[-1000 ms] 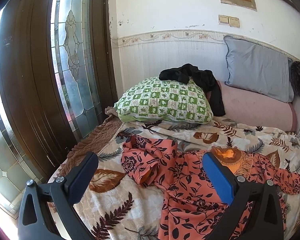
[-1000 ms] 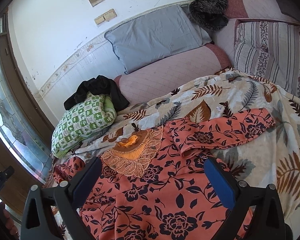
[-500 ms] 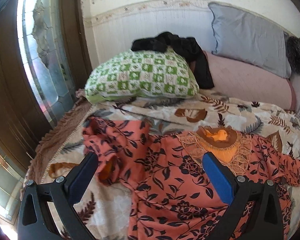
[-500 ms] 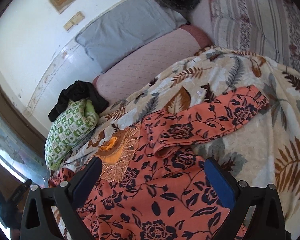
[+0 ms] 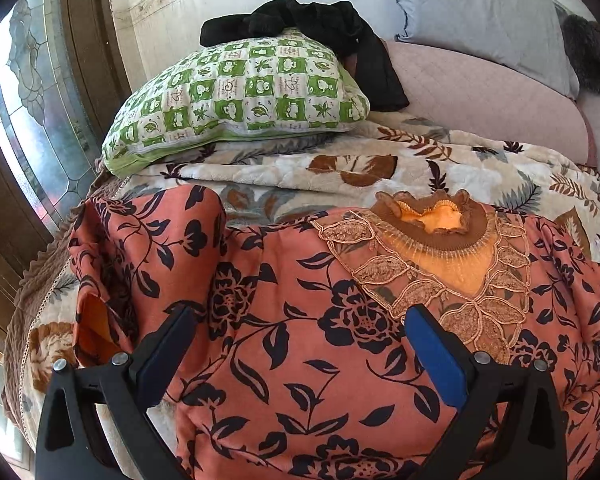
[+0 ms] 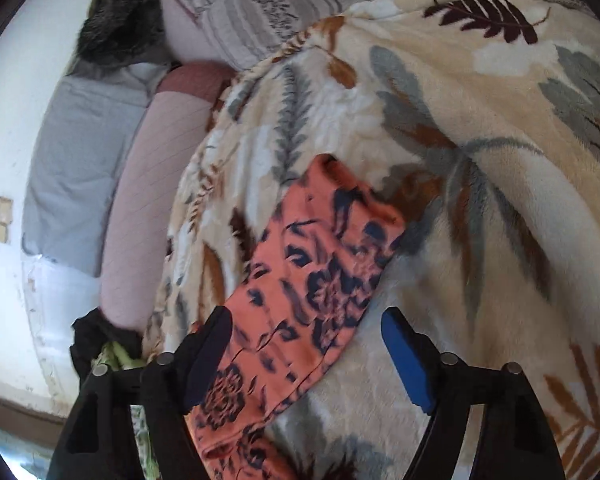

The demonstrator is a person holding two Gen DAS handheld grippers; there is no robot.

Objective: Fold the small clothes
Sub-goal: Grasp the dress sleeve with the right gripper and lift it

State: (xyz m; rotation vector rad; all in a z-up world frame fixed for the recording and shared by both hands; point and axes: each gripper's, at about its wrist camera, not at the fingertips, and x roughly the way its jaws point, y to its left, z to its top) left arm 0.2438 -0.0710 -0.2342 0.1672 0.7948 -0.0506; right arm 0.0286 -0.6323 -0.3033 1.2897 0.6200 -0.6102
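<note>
An orange top with a black flower print (image 5: 300,320) lies spread on the bed, its embroidered brown and orange neckline (image 5: 436,240) pointing to the pillows. Its left sleeve (image 5: 112,264) is bunched up near the bed's edge. My left gripper (image 5: 300,344) is open and hovers low over the top's chest, holding nothing. In the right wrist view the top's right sleeve (image 6: 312,280) lies stretched out on the blanket. My right gripper (image 6: 306,336) is open, its fingers either side of that sleeve, just above it.
A cream leaf-print blanket (image 5: 380,160) covers the bed. A green checked pillow (image 5: 244,96) with black clothes (image 5: 324,28) on it lies at the head, beside a pink bolster (image 5: 480,96) and a grey pillow (image 5: 480,12). A stained-glass door (image 5: 28,92) stands at the left.
Both grippers have moved forward and down toward the top. The right one has swung right, over the outstretched sleeve. Both stay open.
</note>
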